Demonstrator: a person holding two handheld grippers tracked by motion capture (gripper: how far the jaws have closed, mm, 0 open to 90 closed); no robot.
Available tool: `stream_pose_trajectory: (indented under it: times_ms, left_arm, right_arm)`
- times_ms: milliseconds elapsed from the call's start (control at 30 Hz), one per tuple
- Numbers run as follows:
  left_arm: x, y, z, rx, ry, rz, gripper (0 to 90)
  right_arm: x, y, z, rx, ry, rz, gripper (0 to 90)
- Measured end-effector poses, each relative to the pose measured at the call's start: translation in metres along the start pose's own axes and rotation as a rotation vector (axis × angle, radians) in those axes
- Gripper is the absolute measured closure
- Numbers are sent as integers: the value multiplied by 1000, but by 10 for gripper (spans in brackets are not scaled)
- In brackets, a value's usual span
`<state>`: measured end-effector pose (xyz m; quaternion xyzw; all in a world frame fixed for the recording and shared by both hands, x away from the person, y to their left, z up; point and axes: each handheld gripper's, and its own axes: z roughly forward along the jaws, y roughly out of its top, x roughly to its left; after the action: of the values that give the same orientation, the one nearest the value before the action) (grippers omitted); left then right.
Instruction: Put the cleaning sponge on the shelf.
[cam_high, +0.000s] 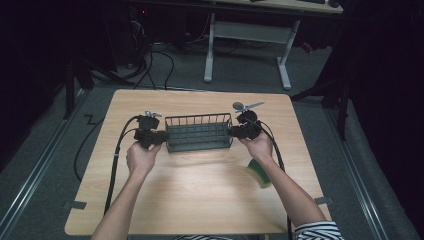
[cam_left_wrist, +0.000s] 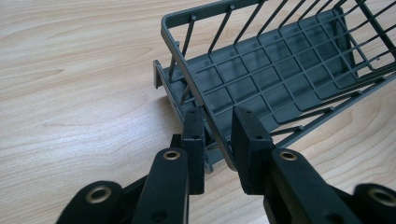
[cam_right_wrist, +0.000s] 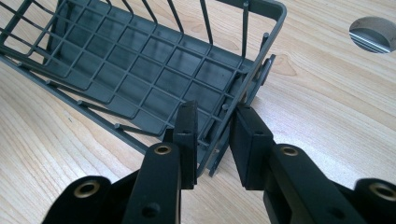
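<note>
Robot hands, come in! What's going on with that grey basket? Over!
Left gripper shut on basket left end wall, right gripper shut on right end wall. Basket empty, upright on table. Green sponge off to the side, not blocking.

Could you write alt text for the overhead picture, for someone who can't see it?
A person grips a grey wire basket by its two ends, the left tool and the right tool each shut on an end wall, on a wooden table. A green sponge lies beside the right forearm.
</note>
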<state>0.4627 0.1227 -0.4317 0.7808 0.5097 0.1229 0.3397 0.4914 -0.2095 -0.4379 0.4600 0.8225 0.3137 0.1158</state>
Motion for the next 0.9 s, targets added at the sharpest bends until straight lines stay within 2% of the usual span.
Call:
stream_pose_trajectory:
  times_ms: [200,600,733,900]
  left_arm:
    - [-1,1,-1,5,8,10,762]
    - [-6,-3,-7,17,-5,21,765]
    - [-7,-10,-12,2,-19,7,769]
    - [-9,-15,-20,-19,-32,20,799]
  right_arm:
    - [0,0,0,4,1,3,734]
    - [3,-4,-6,31,7,3,733]
    - [6,-7,-9,46,11,-4,731]
    - [10,-11,-13,54,20,-7,729]
